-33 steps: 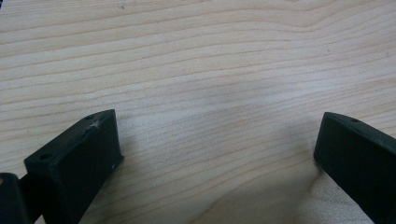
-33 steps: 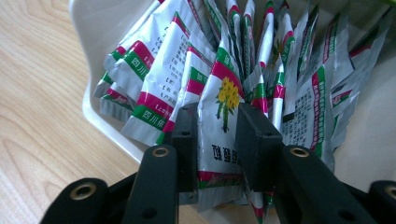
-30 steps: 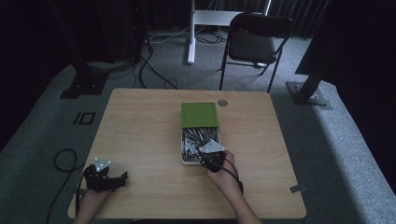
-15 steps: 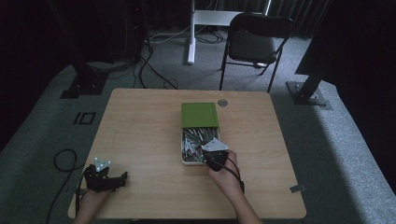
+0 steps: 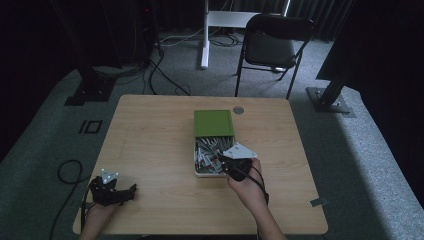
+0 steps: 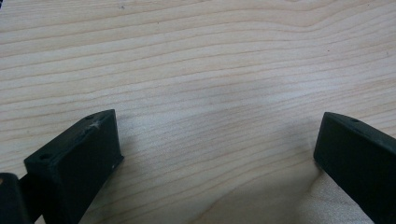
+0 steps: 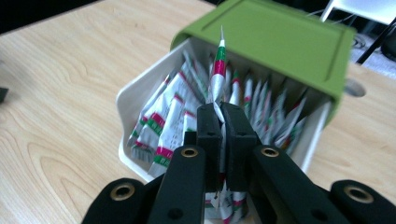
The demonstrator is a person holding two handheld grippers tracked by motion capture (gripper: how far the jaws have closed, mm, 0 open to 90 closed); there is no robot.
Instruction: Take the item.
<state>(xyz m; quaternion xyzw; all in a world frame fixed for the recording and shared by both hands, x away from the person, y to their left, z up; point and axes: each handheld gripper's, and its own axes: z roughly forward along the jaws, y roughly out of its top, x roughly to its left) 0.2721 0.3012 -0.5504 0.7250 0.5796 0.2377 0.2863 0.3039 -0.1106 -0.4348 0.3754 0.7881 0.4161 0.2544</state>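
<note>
A thin white packet [image 7: 219, 70] with red and green bands stands pinched between the closed jaws of the right gripper [image 7: 223, 122], above a white box [image 7: 132, 98] packed with similar packets near the middle of the wooden table [image 5: 150, 135]. The box's green lid [image 5: 213, 123] is slid back. At the table's near left corner, the left gripper [image 5: 131, 191] rests with its jaws spread wide over bare wood.

The left tool [image 6: 215, 154] holds its black jaws wide apart just above the bare wooden table [image 6: 196, 60].
</note>
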